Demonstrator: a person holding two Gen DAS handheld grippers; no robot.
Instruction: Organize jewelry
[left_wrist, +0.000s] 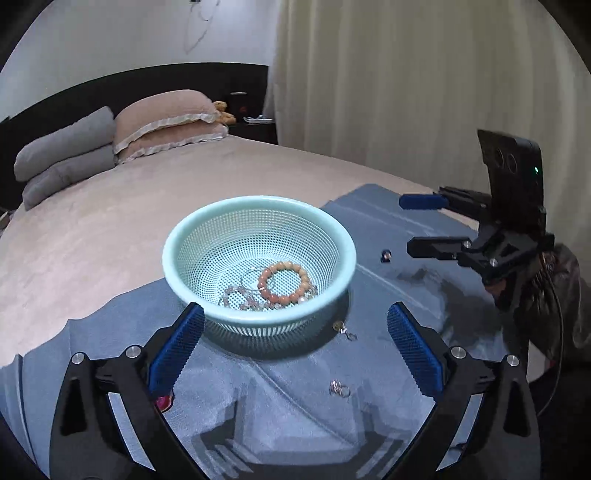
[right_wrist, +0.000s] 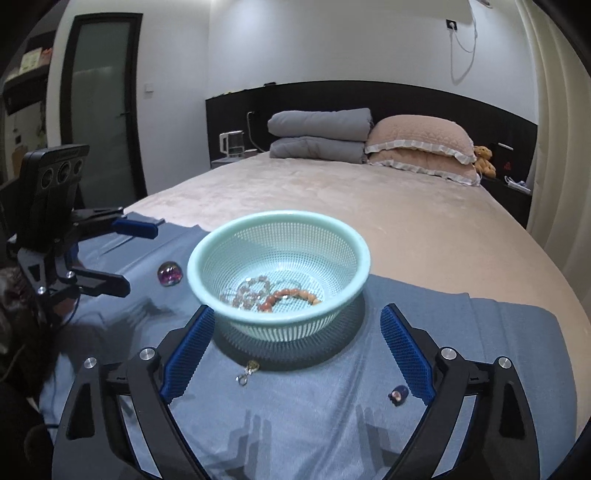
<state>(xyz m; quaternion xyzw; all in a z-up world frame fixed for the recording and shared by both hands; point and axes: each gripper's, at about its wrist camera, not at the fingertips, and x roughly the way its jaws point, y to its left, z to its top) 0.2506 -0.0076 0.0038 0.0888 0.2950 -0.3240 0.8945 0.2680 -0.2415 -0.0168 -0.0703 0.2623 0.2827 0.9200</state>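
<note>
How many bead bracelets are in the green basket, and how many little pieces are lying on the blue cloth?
Bead bracelets in the basket: 2 (orange bracelet, pale bracelet)
Little pieces on the blue cloth: 4 (gold charm, silver rings, purple gem, small dark piece)
Total: 6

One basket (left_wrist: 258, 221). One orange bead ring (left_wrist: 282, 282) inside. Two pink pillows (right_wrist: 421, 147). Two gray blankets (right_wrist: 319, 136). One teddy bear (right_wrist: 484, 159). One blue cloth (right_wrist: 332, 406).
</note>
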